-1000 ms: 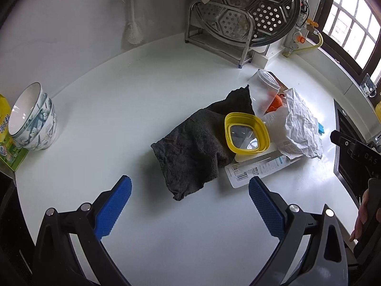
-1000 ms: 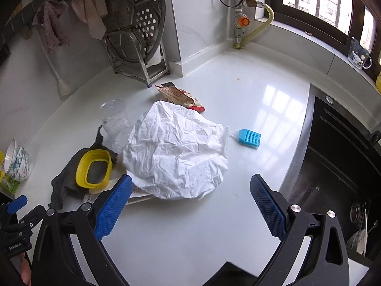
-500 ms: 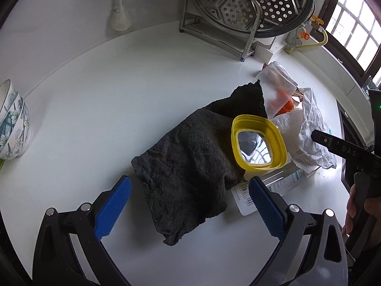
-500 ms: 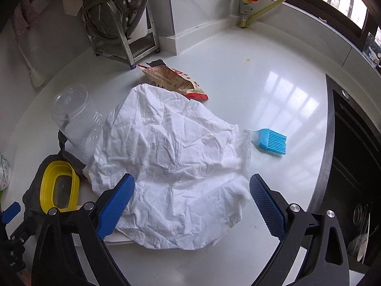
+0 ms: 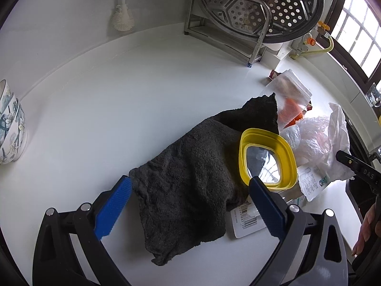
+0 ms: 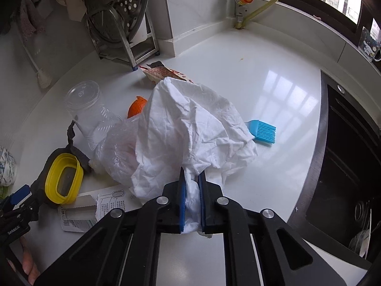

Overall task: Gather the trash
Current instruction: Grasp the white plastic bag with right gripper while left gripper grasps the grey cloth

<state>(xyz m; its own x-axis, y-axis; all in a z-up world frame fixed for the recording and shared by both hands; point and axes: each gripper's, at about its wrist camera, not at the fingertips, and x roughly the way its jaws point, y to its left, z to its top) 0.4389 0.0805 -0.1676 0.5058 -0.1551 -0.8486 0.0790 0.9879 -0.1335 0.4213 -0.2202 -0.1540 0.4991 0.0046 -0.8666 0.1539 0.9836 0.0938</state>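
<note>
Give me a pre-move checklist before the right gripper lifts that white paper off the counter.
1. Grip: right gripper is closing, crumpled white paper pinched between its pads: ok.
2. Paper free of other trash: it drapes over the clear plastic bag: not ok.
3. Blue silicone brush: paper's edge overlaps its handle end: not ok.
4. Left gripper open, over the dark cloth, holding nothing: ok.
5. Orange peel and clear cup lie beside the paper; contact: cannot tell.
</note>
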